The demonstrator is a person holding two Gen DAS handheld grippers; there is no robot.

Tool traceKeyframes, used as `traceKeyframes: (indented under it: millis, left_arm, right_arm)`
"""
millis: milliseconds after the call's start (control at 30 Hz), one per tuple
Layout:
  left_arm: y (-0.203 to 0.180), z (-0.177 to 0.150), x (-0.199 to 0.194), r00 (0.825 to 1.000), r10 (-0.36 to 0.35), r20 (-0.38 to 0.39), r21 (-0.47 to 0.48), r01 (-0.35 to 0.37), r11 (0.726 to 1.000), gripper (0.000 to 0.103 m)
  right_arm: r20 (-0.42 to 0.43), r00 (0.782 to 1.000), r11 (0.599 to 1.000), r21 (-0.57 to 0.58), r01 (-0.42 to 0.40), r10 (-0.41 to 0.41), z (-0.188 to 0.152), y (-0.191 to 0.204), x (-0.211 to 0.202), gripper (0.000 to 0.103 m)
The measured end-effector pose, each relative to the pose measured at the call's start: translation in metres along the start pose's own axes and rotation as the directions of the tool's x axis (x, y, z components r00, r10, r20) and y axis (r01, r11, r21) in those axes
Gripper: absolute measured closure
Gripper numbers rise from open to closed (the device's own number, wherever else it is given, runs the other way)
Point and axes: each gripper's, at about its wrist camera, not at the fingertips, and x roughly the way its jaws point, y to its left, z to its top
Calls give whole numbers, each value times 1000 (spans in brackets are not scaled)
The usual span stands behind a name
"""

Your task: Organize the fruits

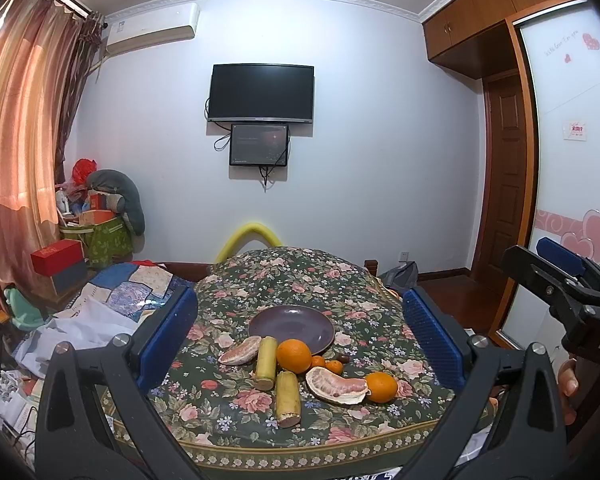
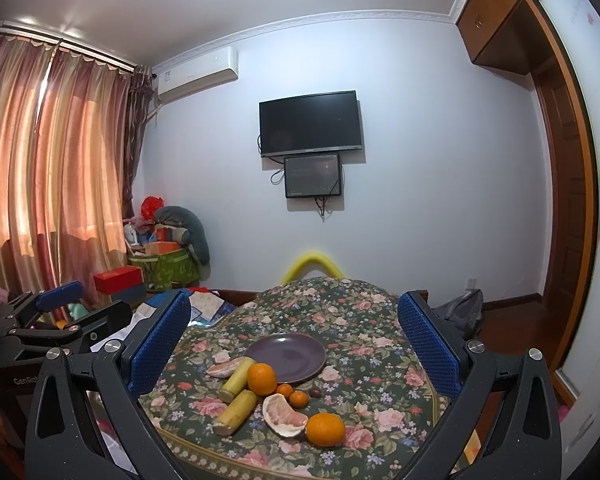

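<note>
While both grippers hover above the near edge of the round table covered with a dark floral cloth (image 1: 260,432), the left gripper (image 1: 300,336) has its blue-padded fingers (image 1: 168,336) spread wide with nothing between them, and the right gripper (image 2: 294,344) is likewise spread wide and empty. Nearest on the cloth lie a cut sugarcane piece (image 1: 287,399), a peeled pomelo segment in its white rind (image 1: 337,386) and a round orange (image 1: 381,387) touching that segment. Just beyond are a second sugarcane piece (image 1: 265,362), a larger orange (image 1: 294,355) touching it, two small tangerines (image 1: 326,364) and a small dark brown fruit (image 1: 343,358). A second pomelo segment (image 1: 240,350) lies beside the sugarcane, left of the oranges. Behind the fruit sits an empty dark purple round plate (image 1: 292,322), its near rim touched by the larger orange. On the far wall hang a black television (image 1: 261,93) and a smaller screen (image 1: 259,145)
</note>
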Motion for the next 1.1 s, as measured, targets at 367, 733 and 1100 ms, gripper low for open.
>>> traceKeyframes:
  millis: [367,733,1100]
  left_arm:
    - [1,0,0,1000,0,1,0,0,1000,0]
    - [4,2,1,1000,1,3,-1,-1,1000,0]
    - [7,2,8,1000,2,-8,-1,-2,1000,0]
  right_arm:
    - [-1,1000,1000,1,1,-1,0,0,0,0]
    - [-3,1000,1000,0,3,-3,0,0,1,0]
    - [-18,1000,1000,-4,9,-9,-3,-1,8,0]
